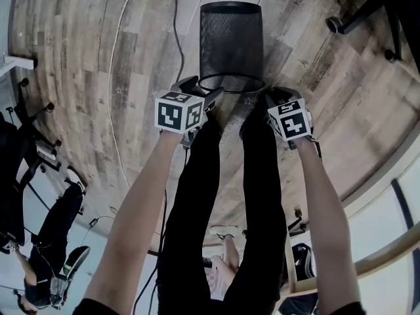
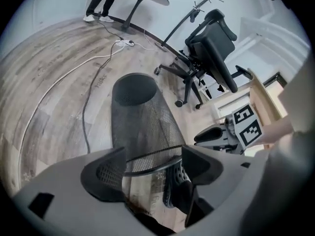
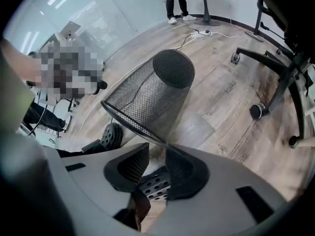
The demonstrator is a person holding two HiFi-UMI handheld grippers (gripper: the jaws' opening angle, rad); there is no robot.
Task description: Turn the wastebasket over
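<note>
Wide-open left tool [image 2: 152,168] straddles the rim of the tilted black wire-mesh wastebasket [image 1: 231,38]; right tool [image 3: 157,167] pinches that rim, jaws narrow.

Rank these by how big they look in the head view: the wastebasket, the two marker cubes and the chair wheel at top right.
1. wastebasket, clearly largest.
2. left marker cube and right marker cube, about alike; I won't split them.
3. chair wheel, smallest, though it sits farther from the camera.
</note>
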